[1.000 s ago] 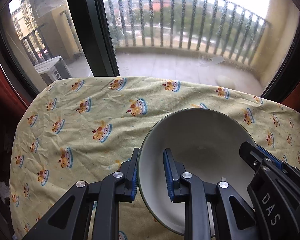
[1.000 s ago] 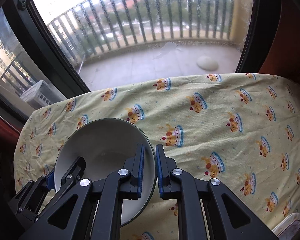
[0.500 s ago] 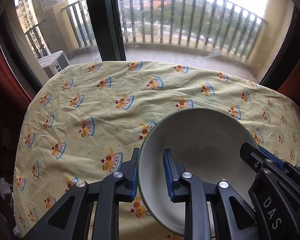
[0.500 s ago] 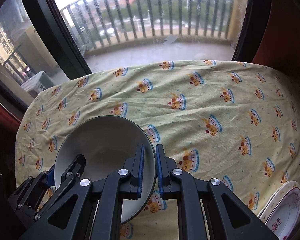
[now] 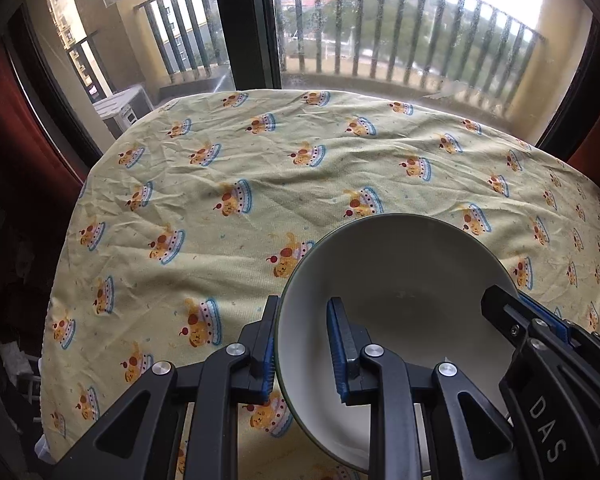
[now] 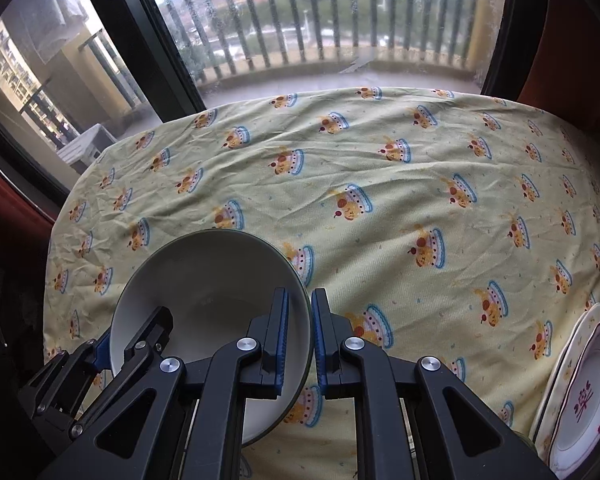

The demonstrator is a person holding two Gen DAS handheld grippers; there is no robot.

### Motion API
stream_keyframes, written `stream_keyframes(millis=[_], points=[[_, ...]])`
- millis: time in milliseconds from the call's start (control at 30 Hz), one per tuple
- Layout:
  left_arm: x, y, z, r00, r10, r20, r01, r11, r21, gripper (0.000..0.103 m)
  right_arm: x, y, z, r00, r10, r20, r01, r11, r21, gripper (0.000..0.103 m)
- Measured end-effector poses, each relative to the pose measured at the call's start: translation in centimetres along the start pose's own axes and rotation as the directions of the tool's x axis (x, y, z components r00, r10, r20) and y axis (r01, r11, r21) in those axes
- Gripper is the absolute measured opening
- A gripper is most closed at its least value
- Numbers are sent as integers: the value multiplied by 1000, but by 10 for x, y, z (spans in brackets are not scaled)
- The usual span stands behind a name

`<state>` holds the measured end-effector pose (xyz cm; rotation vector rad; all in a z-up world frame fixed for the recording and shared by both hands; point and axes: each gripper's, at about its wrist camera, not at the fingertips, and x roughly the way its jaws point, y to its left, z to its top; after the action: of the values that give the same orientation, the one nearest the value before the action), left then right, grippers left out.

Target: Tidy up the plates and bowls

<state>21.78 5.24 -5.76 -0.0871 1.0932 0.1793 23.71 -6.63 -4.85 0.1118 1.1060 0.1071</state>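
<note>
Both tools pinch opposite rims of the grey bowl (image 5: 396,300), left tool (image 5: 302,344) and right tool (image 6: 299,334), apparently above the table (image 6: 380,216); uneven pulling could slip it onto the plate (image 6: 580,392).

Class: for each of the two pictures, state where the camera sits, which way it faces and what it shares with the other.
Left wrist: on the left claw, facing the balcony window; its fingers straddle the grey-white round bowl.
Right wrist: on the right claw, facing likewise; patterned white plate at right.
Shared: bowl, yellow printed tablecloth, each other's claw.
</note>
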Motion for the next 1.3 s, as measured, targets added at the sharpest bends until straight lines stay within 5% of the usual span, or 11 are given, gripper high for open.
stream_keyframes(millis=[833,1300], points=[[-87,-31,-22,990,-117,80,108,988,109,21,-101,-32,-36,989,-84,119,67,988,143,15],[-118,-75,-35,988,-113,101,101,988,117,21,-137,-79,-41,989,-55,138,35,990,139,15]])
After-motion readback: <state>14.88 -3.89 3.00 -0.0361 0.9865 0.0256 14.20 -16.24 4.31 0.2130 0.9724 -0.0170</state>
